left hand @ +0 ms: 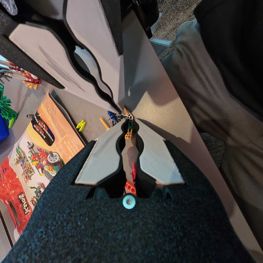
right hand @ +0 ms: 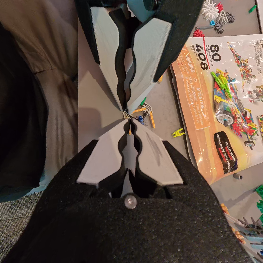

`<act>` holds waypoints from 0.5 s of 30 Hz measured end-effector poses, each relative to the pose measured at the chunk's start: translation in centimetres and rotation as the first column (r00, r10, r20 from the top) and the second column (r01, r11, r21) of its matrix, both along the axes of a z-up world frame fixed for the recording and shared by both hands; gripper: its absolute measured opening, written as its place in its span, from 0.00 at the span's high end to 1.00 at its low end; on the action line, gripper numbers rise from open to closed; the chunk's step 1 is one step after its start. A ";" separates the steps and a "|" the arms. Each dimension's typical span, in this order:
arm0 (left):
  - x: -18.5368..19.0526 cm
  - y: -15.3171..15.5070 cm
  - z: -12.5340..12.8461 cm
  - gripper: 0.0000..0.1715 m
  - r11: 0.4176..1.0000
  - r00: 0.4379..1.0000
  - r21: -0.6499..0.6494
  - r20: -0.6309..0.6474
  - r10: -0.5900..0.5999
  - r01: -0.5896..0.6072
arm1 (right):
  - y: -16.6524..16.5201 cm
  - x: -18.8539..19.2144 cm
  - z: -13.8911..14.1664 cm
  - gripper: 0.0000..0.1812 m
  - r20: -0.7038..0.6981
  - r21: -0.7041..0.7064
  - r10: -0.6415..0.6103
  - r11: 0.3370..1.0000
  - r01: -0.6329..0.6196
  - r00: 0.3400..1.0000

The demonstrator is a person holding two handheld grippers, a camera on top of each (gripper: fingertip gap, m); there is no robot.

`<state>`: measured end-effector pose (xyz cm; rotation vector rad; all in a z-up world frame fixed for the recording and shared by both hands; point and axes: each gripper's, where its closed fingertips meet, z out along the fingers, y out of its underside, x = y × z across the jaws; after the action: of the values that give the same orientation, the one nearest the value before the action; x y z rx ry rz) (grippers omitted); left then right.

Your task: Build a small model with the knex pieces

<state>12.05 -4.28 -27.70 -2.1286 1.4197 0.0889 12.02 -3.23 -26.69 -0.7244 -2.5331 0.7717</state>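
Left tool [left hand: 129,120]: its grey fingers are pressed nearly together at the tips, pinching a small assembly of construction-toy pieces; a green and yellow piece [left hand: 129,131] hangs in the gap between the fingers.
Right tool [right hand: 129,120]: tips drawn together, nipping the white connector [right hand: 126,114] from the opposite side.
White connector: held between both tools' tips, just above the counter [right hand: 163,113], near its edge.
Loose pieces: yellow rods [right hand: 152,118] and a blue piece [right hand: 140,118] lie on the counter just beside the tips; a lime clip [right hand: 177,133] sits a little apart.
Toy package [right hand: 222,102]: a flat printed bag, lying on the counter beside the lime clip.
Further parts: red, white and grey connectors [right hand: 213,15] beyond the package; green ones [left hand: 6,108] at the far side.
Person: trouser legs [left hand: 213,85] beside the counter edge.
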 end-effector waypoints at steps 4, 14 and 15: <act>0.0 0.0 0.0 0.98 1.000 1.000 0.002 0.002 0.001 -0.001 | 0.0 0.1 -0.6 1.00 0.014 0.022 0.008 1.000 -0.008 1.000; 0.0 0.0 0.0 0.98 1.000 1.000 0.003 0.002 0.003 -0.003 | -0.2 0.2 -0.9 1.00 0.111 -0.002 -0.021 1.000 0.021 0.994; 0.0 0.0 0.0 0.98 1.000 1.000 0.003 0.002 0.003 -0.003 | -0.2 0.3 -0.9 1.00 0.130 -0.005 -0.026 1.000 0.027 0.991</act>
<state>12.04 -4.27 -27.71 -2.1281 1.4143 0.0896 12.27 -3.38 -27.58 -0.8335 -2.6316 0.7469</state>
